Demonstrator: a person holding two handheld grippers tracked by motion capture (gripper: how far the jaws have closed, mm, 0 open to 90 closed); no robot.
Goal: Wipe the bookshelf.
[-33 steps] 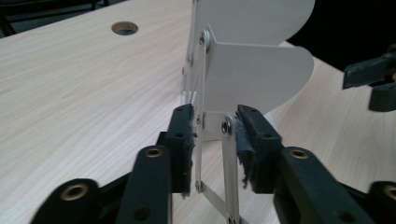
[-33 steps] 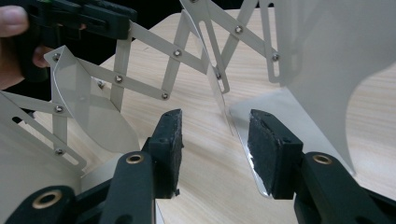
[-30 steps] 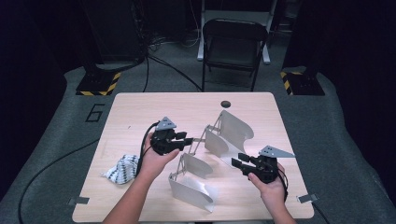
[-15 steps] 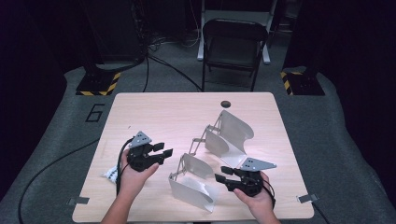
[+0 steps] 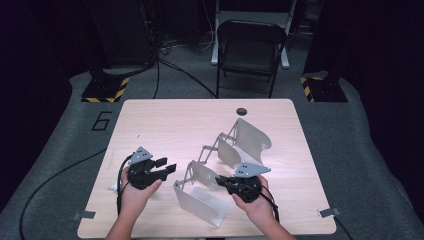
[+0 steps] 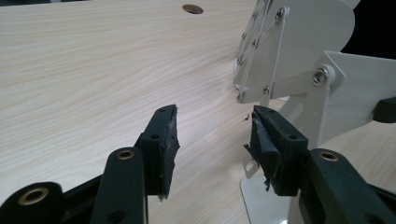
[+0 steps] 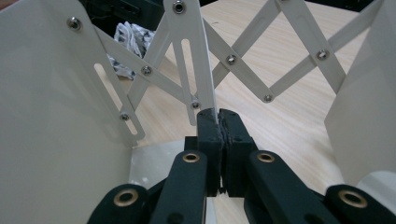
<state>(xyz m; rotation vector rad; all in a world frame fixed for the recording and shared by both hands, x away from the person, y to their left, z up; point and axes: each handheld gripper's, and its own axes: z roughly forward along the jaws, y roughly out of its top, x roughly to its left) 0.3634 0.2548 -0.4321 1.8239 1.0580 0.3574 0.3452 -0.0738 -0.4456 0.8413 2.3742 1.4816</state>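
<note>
A white metal folding rack stands on the table, its near panel (image 5: 200,200) and far panel (image 5: 252,137) joined by scissor links (image 5: 207,150). My right gripper (image 5: 220,181) reaches it from the right. Its jaws have just been closing and are now shut (image 7: 217,114) on a slotted white bar (image 7: 187,56) of the links, beside the near panel (image 7: 46,102). My left gripper (image 5: 167,166) hovers left of the rack, open (image 6: 215,126) with nothing between its pads. The rack (image 6: 299,56) rises just past its right jaw.
A crumpled black-and-white cloth (image 7: 128,35) lies behind the rack, by my left hand. A cable hole (image 5: 242,111) sits near the table's far edge. A folding chair (image 5: 250,50) stands beyond the table. Bare wood (image 5: 165,125) spreads across the far left.
My left gripper drew back from the rack toward the near left. My right gripper slid left to the near panel and shut on the slotted bar.
</note>
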